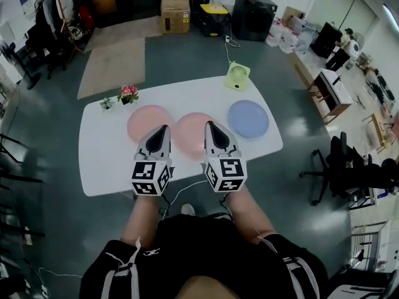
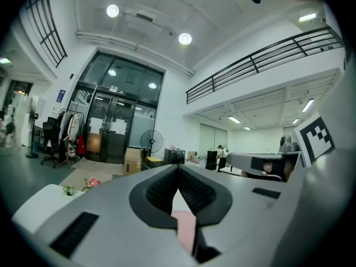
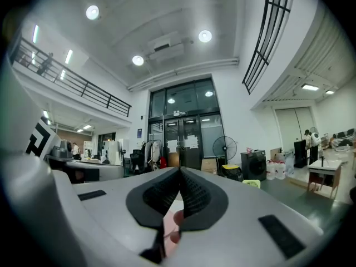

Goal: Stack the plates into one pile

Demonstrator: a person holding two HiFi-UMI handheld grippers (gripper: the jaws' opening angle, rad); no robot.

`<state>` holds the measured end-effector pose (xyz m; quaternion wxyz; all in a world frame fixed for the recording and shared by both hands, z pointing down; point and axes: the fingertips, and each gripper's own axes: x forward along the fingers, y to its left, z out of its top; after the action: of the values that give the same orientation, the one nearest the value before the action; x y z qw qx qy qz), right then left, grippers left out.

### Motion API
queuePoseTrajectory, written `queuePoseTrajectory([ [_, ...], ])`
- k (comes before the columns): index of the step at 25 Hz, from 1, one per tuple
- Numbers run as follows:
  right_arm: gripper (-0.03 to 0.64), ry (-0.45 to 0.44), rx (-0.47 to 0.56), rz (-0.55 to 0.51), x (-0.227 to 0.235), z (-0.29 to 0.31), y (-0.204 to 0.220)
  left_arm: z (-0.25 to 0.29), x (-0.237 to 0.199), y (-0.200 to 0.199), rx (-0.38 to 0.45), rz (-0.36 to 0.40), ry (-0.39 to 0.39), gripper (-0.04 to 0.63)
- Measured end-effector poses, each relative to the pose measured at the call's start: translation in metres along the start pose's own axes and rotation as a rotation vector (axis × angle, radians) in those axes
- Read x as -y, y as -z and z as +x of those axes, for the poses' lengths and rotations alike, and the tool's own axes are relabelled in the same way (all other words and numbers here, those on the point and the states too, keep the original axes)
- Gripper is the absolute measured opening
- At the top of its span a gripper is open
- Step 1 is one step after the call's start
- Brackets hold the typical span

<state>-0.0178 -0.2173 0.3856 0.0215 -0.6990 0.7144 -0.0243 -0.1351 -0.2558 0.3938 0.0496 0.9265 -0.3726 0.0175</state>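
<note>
Three plates lie in a row on the white table (image 1: 100,167): a pink plate (image 1: 144,120) at the left, a second pink plate (image 1: 190,136) in the middle and a blue plate (image 1: 248,118) at the right. My left gripper (image 1: 164,128) hovers level over the near edge between the two pink plates, shut and empty. My right gripper (image 1: 209,124) hangs over the right edge of the middle pink plate, also shut with nothing in it. In the left gripper view the left gripper (image 2: 178,167) shows its tips meeting, with a sliver of pink plate (image 2: 186,227) below. In the right gripper view the right gripper (image 3: 179,170) is closed too.
A small green fan (image 1: 237,76) stands at the table's far edge. A pot of pink flowers (image 1: 128,93) and a small plant (image 1: 107,103) sit at the far left corner. A cable (image 1: 181,192) hangs off the near edge. Office chairs (image 1: 340,167) stand to the right.
</note>
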Motion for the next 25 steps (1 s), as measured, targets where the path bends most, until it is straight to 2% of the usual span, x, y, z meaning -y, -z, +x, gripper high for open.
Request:
queuePoseTrajectory([
  [6, 0.013, -0.095, -0.023, 0.018, 0.022, 0.075, 0.009, 0.045, -0.037, 0.005, -0.029, -0.012, -0.105, 0.011],
  [13, 0.014, -0.311, 0.007, 0.018, 0.029, 0.139, 0.012, 0.075, -0.062, 0.008, -0.015, -0.016, -0.302, 0.011],
  [19, 0.014, -0.460, 0.005, 0.018, 0.014, 0.160, 0.007, 0.065, -0.068, -0.005, 0.001, 0.004, -0.454, 0.011],
  [23, 0.004, -0.611, 0.053, 0.014, -0.004, 0.166, 0.004, 0.057, -0.068, -0.004, -0.006, 0.002, -0.536, 0.011],
  [25, 0.220, -0.704, 0.085, -0.011, -0.019, 0.165, 0.006, 0.050, -0.069, 0.000, -0.012, -0.003, -0.578, 0.011],
])
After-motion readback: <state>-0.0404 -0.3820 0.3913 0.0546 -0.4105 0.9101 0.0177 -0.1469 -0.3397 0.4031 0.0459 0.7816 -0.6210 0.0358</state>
